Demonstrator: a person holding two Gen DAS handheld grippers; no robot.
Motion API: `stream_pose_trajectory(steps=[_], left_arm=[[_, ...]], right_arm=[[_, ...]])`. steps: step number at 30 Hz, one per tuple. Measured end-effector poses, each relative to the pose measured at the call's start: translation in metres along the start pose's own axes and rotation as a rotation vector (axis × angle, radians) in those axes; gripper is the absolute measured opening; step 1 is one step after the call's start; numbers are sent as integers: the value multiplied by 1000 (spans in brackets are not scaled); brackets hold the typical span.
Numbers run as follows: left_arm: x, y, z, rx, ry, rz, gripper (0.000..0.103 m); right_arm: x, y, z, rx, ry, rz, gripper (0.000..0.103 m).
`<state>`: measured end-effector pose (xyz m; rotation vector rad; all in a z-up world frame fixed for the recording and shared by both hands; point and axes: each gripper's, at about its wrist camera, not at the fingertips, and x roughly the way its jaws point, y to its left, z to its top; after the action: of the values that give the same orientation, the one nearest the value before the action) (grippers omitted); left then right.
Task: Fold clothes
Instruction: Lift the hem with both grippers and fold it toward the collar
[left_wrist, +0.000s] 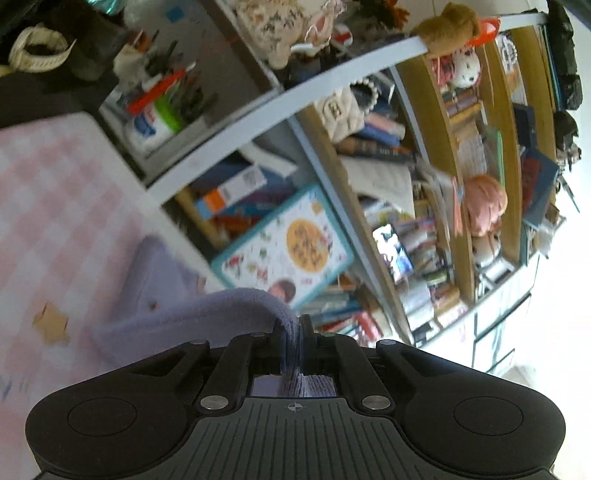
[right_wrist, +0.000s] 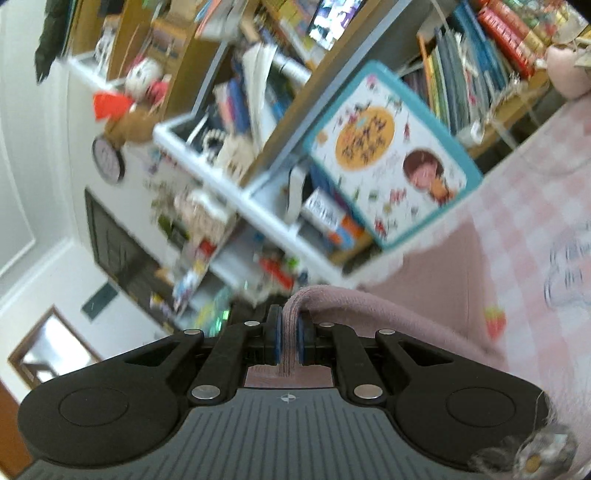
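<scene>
Both fingers clamped on garment (left_wrist: 192, 306) hem — left gripper (left_wrist: 293, 332), right gripper (right_wrist: 290, 332) — bookshelf (left_wrist: 332, 155) near.

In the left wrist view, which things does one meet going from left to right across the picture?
Pink-and-white checked bed cover → lilac knitted garment → teal-framed picture book with an orange circle → round pink plush toy on the wooden shelf.
</scene>
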<state>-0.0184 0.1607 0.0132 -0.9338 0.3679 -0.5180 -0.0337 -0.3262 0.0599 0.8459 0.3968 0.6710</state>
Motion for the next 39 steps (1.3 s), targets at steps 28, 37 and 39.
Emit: stream_pose_trajectory(steps=[28, 37, 39], left_arm=[[127, 92, 30, -11, 80, 303, 13], [106, 67, 36, 152, -22, 265, 35], [106, 59, 33, 220, -31, 284, 35]], right_arm=[[121, -123, 25, 78, 23, -333, 9], [109, -111, 30, -20, -2, -332, 41], [106, -98, 29, -141, -11, -399, 42]])
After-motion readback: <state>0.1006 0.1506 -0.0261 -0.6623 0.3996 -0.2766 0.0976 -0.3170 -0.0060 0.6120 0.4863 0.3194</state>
